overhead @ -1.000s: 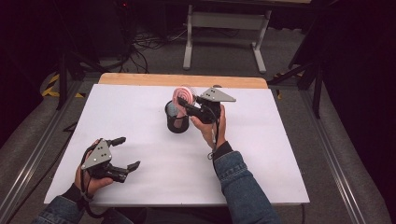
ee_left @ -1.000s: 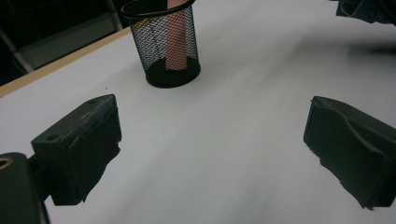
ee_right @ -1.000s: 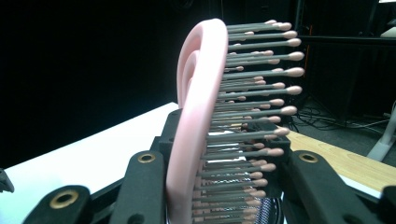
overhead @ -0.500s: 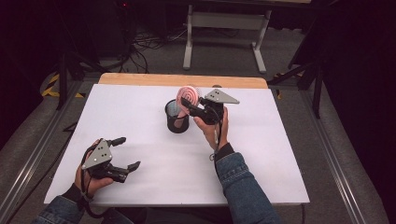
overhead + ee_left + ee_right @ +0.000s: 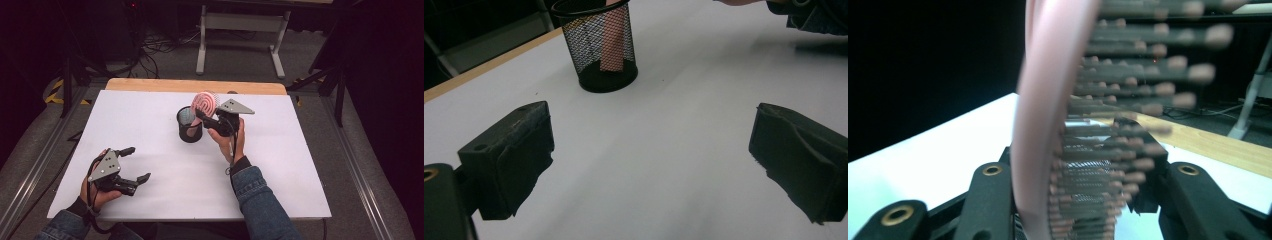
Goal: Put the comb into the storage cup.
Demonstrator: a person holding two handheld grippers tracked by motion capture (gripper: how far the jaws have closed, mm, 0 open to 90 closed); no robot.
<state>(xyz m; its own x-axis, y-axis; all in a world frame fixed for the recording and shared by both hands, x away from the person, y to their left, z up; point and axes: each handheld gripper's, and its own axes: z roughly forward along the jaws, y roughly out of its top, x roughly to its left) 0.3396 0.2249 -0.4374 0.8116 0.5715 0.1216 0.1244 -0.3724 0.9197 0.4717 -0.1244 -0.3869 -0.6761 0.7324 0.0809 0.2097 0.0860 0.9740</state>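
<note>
A pink hairbrush (image 5: 205, 102) stands with its handle (image 5: 613, 45) inside a black mesh cup (image 5: 190, 131) near the middle of the white table (image 5: 300, 165). Its round bristled head sticks out above the rim, leaning right. My right gripper (image 5: 202, 116) reaches the head from the right. Its jaws have just been opening, and the head (image 5: 1048, 125) stands blurred between them, the pads eased off it. My left gripper (image 5: 137, 164) rests open at the front left with nothing between its jaws; it faces the cup (image 5: 599, 50) from a distance.
A wooden strip (image 5: 195, 86) runs along the table's far edge. Behind it on the floor stand a metal frame (image 5: 240, 30) and loose cables. Bare white surface lies all around the cup and between both hands.
The right gripper and the brush head have shifted slightly to the right, and the brush now leans more in the cup. The left hand has kept still.
</note>
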